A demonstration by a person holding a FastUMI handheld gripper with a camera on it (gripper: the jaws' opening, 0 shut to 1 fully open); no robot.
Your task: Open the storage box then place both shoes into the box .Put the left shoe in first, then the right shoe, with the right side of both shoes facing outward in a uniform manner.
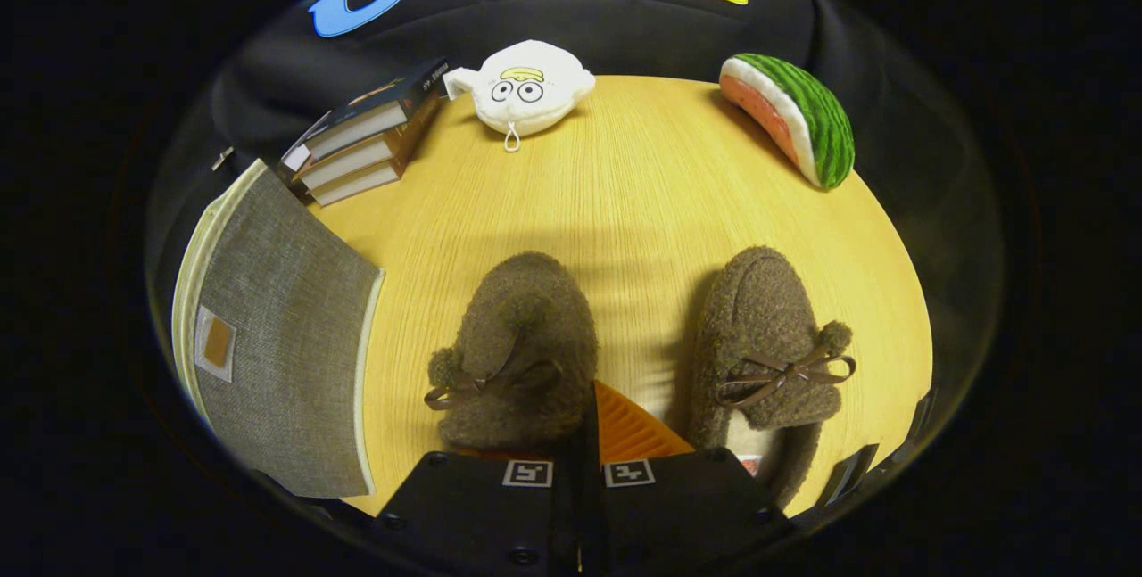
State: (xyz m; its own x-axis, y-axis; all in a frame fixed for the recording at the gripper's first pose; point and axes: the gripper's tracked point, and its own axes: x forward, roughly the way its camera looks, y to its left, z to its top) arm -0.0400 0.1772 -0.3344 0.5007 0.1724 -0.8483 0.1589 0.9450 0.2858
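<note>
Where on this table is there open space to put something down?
The widest bare patch of table lies beyond the two shoes, short of the plush toy and watermelon. It's crowded between the shoes, where the shut gripper sits, and by the storage box and books.

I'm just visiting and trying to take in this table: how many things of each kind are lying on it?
Fuzzy brown shoes: 2, the left shoe and the right shoe, just ahead of the closed gripper
Grey fabric storage box: 1
Books in the stack: 3
Plush toys: 2, white plush and watermelon plush
Total: 8
</note>
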